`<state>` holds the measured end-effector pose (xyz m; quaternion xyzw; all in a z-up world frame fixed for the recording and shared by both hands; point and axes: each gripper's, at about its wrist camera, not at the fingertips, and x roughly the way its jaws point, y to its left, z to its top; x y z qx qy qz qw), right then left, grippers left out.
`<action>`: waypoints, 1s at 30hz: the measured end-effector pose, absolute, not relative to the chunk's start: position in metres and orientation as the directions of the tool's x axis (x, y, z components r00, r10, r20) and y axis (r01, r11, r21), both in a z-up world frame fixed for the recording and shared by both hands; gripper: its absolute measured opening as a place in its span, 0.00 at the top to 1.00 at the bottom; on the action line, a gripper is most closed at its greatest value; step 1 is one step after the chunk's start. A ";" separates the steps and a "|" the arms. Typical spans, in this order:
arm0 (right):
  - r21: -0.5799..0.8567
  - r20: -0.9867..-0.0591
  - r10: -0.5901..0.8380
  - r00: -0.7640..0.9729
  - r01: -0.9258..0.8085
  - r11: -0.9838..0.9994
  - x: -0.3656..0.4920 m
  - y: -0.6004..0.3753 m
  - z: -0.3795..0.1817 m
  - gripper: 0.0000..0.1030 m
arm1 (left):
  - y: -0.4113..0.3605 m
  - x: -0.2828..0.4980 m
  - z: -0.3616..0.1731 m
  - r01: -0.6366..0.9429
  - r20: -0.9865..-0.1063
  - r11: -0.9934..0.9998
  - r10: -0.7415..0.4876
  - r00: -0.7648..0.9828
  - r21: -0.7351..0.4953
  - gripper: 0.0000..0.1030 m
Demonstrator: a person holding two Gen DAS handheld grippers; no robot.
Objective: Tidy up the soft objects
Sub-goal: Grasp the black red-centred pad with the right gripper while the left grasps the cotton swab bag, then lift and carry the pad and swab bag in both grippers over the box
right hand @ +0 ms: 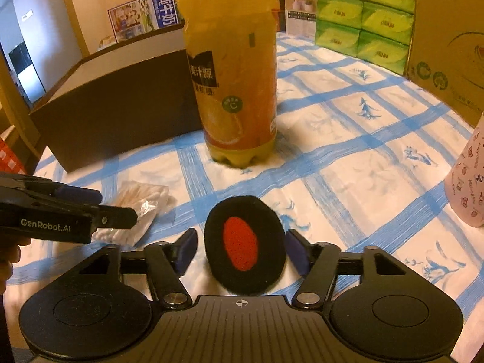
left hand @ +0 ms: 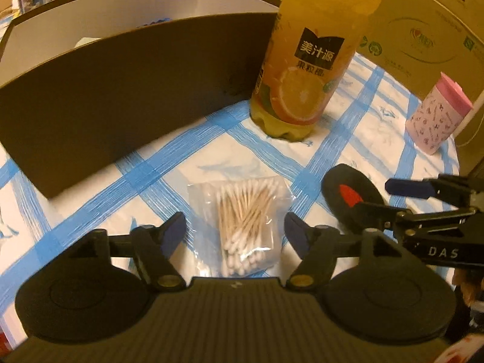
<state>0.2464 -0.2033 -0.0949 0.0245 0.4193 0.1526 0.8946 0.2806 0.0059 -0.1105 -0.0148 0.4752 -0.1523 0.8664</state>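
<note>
Dark open box [left hand: 121, 96] far left on blue-checked cloth [left hand: 348, 157]; left gripper [left hand: 236, 230] jaws apart, cotton swab bag [left hand: 242, 227] lying between, pads not pressing; orange juice bottle [left hand: 305, 69] upright beside box; right gripper [right hand: 240, 246] jaws apart, black pad with red oval [right hand: 243, 243] between, unpressed; pink canister [left hand: 438, 115] far right

Left tool [left hand: 236, 230] jaws apart, right tool [right hand: 241, 249] jaws apart

One bottle [right hand: 233, 75] (orange), six tissue packs [right hand: 363, 15].
</note>
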 end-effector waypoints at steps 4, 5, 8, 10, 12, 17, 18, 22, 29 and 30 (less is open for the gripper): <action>0.164 -0.750 0.304 0.588 -0.280 0.946 0.253 -0.202 -0.101 0.28 | -0.005 0.288 -0.120 0.262 -0.846 0.955 -0.252 0.471 -0.139 0.32; 0.161 -0.753 0.303 0.584 -0.284 0.945 0.254 -0.201 -0.103 0.27 | -0.007 0.289 -0.122 0.259 -0.845 0.957 -0.246 0.474 -0.133 0.33; 0.168 -0.767 0.313 0.560 -0.295 0.941 0.260 -0.203 -0.110 0.27 | -0.015 0.291 -0.124 0.264 -0.840 0.960 -0.221 0.496 -0.096 0.43; 0.158 -0.770 0.306 0.560 -0.297 0.942 0.262 -0.203 -0.112 0.27 | -0.019 0.293 -0.125 0.265 -0.835 0.962 -0.204 0.511 -0.072 0.54; 0.146 -0.770 0.299 0.563 -0.300 0.943 0.263 -0.203 -0.114 0.27 | -0.019 0.296 -0.124 0.266 -0.831 0.961 -0.204 0.517 -0.070 0.66; 0.109 -0.767 0.280 0.577 -0.313 0.943 0.265 -0.199 -0.116 0.27 | -0.019 0.300 -0.122 0.258 -0.826 0.962 -0.218 0.520 -0.091 0.73; 0.095 -0.767 0.277 0.578 -0.325 0.941 0.264 -0.196 -0.117 0.27 | -0.019 0.300 -0.122 0.256 -0.825 0.962 -0.222 0.520 -0.097 0.74; 0.026 -0.767 0.255 0.589 -0.369 0.929 0.260 -0.187 -0.122 0.30 | -0.022 0.297 -0.121 0.262 -0.823 0.960 -0.230 0.520 -0.103 0.74; 0.050 -0.756 0.276 0.593 -0.369 0.928 0.258 -0.194 -0.120 0.41 | -0.023 0.297 -0.120 0.261 -0.823 0.959 -0.234 0.518 -0.108 0.75; 0.052 -0.756 0.278 0.593 -0.369 0.928 0.258 -0.195 -0.119 0.42 | -0.023 0.296 -0.120 0.262 -0.823 0.959 -0.235 0.517 -0.109 0.75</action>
